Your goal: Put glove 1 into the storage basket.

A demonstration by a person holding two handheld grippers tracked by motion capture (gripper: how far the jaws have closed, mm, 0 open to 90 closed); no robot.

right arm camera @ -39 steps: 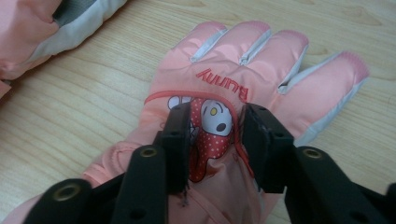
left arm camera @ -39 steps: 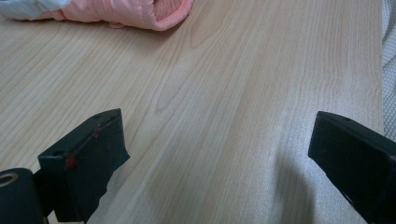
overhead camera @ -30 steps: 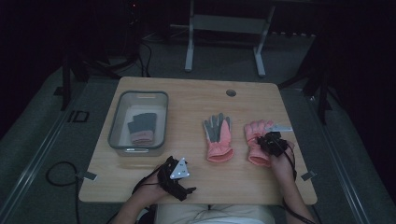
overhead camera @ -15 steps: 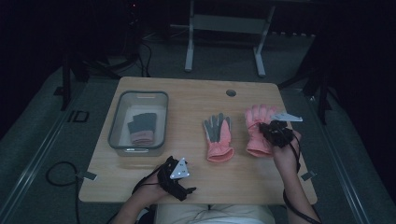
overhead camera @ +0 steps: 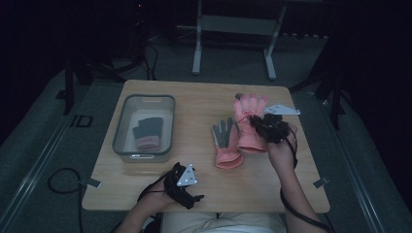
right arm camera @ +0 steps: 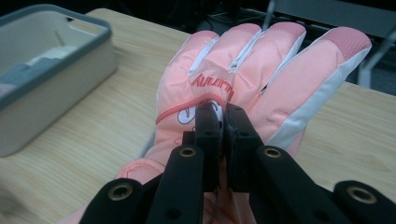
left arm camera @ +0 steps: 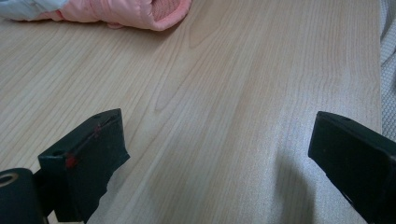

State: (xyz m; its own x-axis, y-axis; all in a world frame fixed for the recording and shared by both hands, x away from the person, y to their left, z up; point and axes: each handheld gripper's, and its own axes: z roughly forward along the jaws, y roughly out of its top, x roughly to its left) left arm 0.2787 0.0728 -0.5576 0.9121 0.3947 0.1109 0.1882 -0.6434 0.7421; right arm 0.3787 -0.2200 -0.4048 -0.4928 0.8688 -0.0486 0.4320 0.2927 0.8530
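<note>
My right gripper is shut on a pink winter glove, pinching the fabric on its back and holding it up over the table's right side. In the right gripper view the jaws meet on the pink glove, whose fingers point away from me. A second pink glove with a grey palm lies flat just left of it. My left gripper rests at the table's front edge, open, with bare wood between its jaws. The cuff of the lying glove shows far ahead of it.
A grey-rimmed bin stands on the table's left half with a grey and pink glove inside; the bin's wall is left of the held glove. A small dark disc sits at the far edge. Metal stand legs rise behind the table.
My right gripper has risen and moved toward the far edge, lifting the pink glove off the table. The left gripper has stayed where it was.
</note>
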